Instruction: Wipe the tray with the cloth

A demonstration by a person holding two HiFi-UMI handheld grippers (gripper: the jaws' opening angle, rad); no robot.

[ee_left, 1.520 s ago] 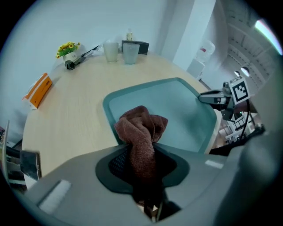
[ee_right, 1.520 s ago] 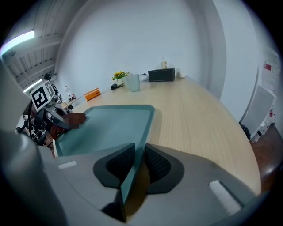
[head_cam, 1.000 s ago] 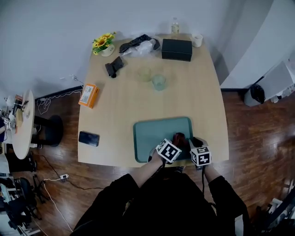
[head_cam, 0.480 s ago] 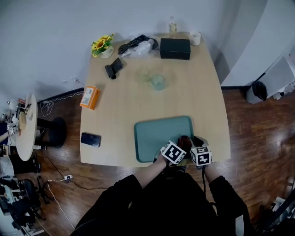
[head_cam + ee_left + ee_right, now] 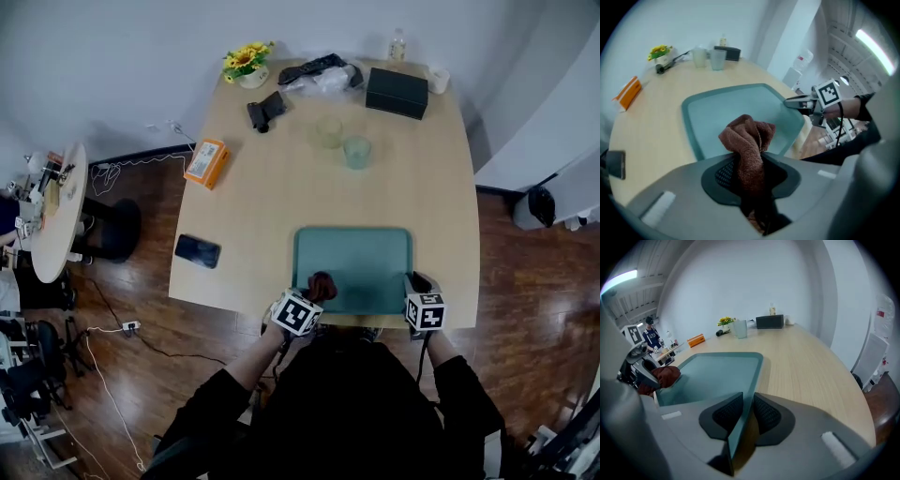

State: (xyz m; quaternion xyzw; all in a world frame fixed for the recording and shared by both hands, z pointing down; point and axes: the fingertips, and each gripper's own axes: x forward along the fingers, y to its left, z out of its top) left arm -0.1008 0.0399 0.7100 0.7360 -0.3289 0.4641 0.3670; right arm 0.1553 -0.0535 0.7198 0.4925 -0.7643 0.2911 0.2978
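A teal tray (image 5: 366,258) lies at the near edge of the wooden table. A crumpled red-brown cloth (image 5: 321,284) rests on its near left part, with my left gripper (image 5: 312,294) shut on it. In the left gripper view the cloth (image 5: 749,140) bulges up between the dark pads over the tray (image 5: 731,105). My right gripper (image 5: 416,283) sits at the tray's near right corner. In the right gripper view its jaws are shut on the tray's thin rim (image 5: 742,416), and the cloth (image 5: 666,375) shows at the far left.
A black phone (image 5: 198,250) and an orange box (image 5: 207,162) lie left of the tray. Two glasses (image 5: 355,151), a black box (image 5: 397,93), a flower pot (image 5: 246,62), a bottle (image 5: 397,47) and a white cup (image 5: 438,80) stand at the far end.
My left gripper has carried the cloth leftward along the tray's near edge, from its right part to its left part. The right gripper has kept its hold at the near right corner.
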